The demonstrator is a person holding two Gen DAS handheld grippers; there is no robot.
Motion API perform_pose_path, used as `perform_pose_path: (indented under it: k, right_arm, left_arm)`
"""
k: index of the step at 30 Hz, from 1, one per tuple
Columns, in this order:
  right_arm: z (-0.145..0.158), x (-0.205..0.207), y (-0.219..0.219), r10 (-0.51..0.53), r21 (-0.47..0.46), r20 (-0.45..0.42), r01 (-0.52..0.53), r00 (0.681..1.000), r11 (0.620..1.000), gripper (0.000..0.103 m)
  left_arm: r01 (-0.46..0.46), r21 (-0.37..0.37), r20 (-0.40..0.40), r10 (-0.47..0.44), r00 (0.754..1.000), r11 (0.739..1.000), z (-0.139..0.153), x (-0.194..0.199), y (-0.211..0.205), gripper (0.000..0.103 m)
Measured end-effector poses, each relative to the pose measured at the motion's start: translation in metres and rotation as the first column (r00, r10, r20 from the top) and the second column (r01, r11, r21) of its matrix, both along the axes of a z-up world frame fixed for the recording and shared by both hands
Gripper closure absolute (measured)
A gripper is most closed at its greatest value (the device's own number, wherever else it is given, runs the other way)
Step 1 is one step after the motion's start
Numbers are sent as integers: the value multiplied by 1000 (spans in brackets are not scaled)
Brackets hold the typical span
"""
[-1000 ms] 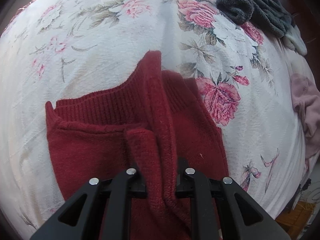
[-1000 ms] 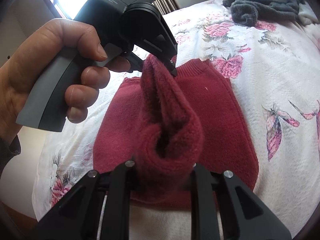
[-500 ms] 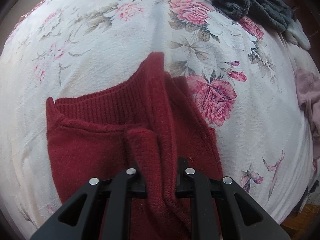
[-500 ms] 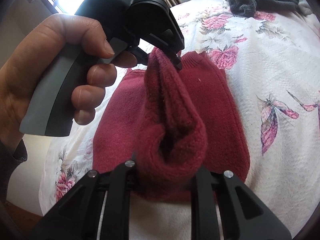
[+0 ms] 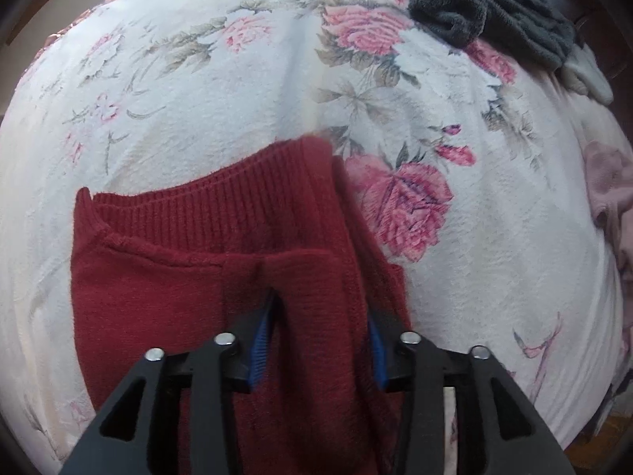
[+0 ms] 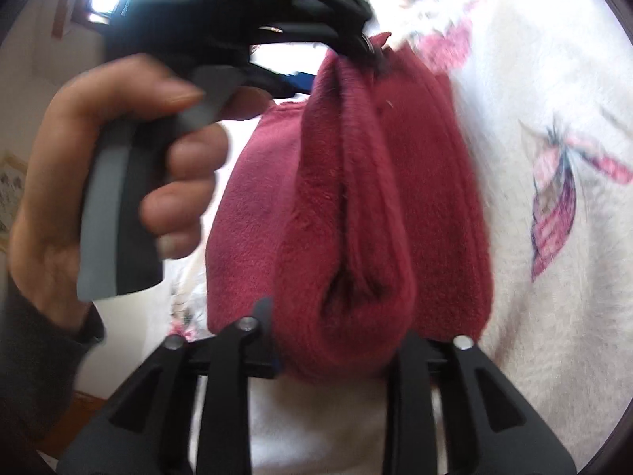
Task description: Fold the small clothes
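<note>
A dark red knitted garment (image 5: pixel 190 277) is lying on a white bedspread printed with pink roses (image 5: pixel 237 91), its ribbed hem (image 5: pixel 221 202) turned toward the far side of the bed. A raised fold of the garment is being gripped at one end by the left gripper (image 5: pixel 316 344), whose blue-padded fingers (image 5: pixel 259 348) are pressing the cloth from either side, though somewhat spread by the thick fold. The other end of the same fold is being pinched by the right gripper (image 6: pixel 336 340), its black fingers (image 6: pixel 263 332) closed against the bunched fabric (the picture is blurred, so the exact contact is hard to read). In the right wrist view, the left gripper's handle is being held by a hand (image 6: pixel 114 182) with a dark sleeve at the wrist. A dark grey fuzzy garment (image 5: pixel 486 16) is lying at the far right of the bed, well apart from the red one, and a pale pink garment (image 5: pixel 609 190) is showing at the right edge.
</note>
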State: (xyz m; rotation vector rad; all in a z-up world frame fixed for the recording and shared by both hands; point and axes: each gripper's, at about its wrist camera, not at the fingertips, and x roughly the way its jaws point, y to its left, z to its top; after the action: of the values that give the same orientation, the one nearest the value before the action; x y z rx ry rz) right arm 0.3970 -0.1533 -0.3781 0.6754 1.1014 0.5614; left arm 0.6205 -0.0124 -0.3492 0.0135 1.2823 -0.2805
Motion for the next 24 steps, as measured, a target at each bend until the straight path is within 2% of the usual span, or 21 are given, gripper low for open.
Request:
perform_pose_path:
  k: [1, 4, 5, 7, 10, 12, 16, 21, 22, 24]
  right_arm:
    - [-4, 1, -7, -12, 37, -17, 12, 1000, 999, 52]
    - [-12, 5, -23, -19, 162, -51, 27, 999, 987, 48]
    - [-13, 7, -28, -21, 203, -56, 32, 998, 979, 40]
    - [-16, 9, -33, -13, 266, -61, 29, 998, 963, 34]
    - [-21, 15, -41, -9, 339, -83, 37, 997, 940, 31]
    - [-24, 18, -45, 4, 412, -100, 38, 995, 911, 29]
    - [-29, 48, -50, 70, 484, -134, 4, 988, 875, 28]
    - [-30, 122, -40, 201, 422, -203, -99, 958, 901, 29]
    - [-30, 132, -37, 209, 381, -221, -113, 953, 918, 34]
    - [-32, 144, -31, 216, 323, -256, -127, 942, 938, 60]
  left_arm:
    - [-13, -52, 22, 14, 1000, 999, 6, -3, 7, 40]
    - [-26, -161, 73, 38, 997, 987, 21, -16, 34, 39]
    - [-23, -182, 84, 39, 996, 983, 25, -21, 43, 39]
    - [-16, -211, 100, 38, 994, 977, 32, -36, 64, 39]
    - [-11, -263, 112, 42, 993, 965, 38, -61, 90, 37]
    - [-13, -310, 103, 47, 994, 951, 39, -77, 108, 37]
    - [-22, -447, 27, 38, 999, 894, 29, -108, 132, 36]
    - [-39, -529, -4, 44, 999, 848, 18, -134, 146, 36]
    - [-46, -536, -9, 48, 999, 843, 17, -136, 148, 36]
    - [-54, -547, -11, 57, 998, 835, 17, -141, 152, 36]
